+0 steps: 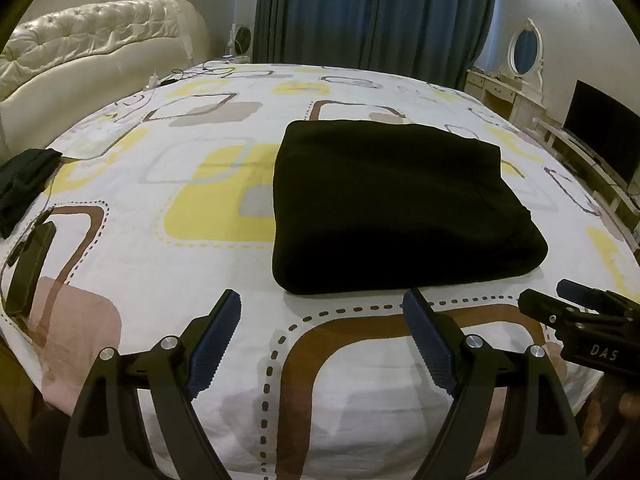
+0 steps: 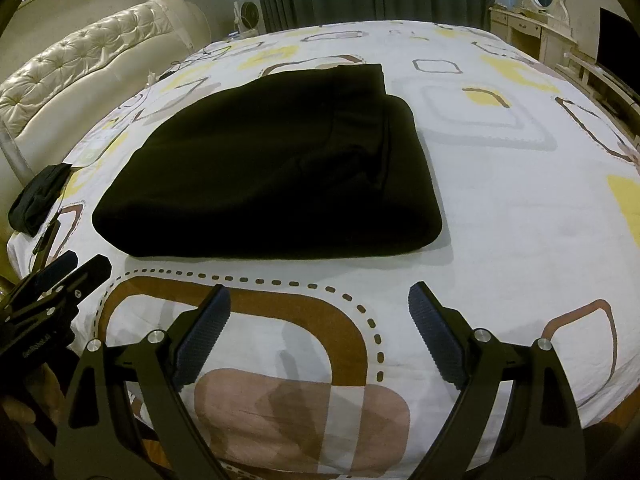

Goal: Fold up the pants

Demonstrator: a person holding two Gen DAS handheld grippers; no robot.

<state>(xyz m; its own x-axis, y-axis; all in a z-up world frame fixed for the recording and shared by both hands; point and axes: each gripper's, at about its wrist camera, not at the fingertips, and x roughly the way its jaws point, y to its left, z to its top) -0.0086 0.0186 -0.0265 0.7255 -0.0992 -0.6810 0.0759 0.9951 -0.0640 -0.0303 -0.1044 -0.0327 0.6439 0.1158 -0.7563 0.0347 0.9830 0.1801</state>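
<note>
Pants point(image 1: 392, 204), black and folded into a thick rectangle, are lying on the patterned bed sheet point(image 1: 160, 272). I am holding my left gripper point(image 1: 322, 344) and right gripper point(image 2: 320, 336) wide apart, both gripping nothing, just short of the near fold.

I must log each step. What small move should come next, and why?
Probably none beyond drawing both grippers back: the black pants already lie as a compact folded stack on the bed sheet, and the left gripper and right gripper are open, empty, short of the cloth.
</note>
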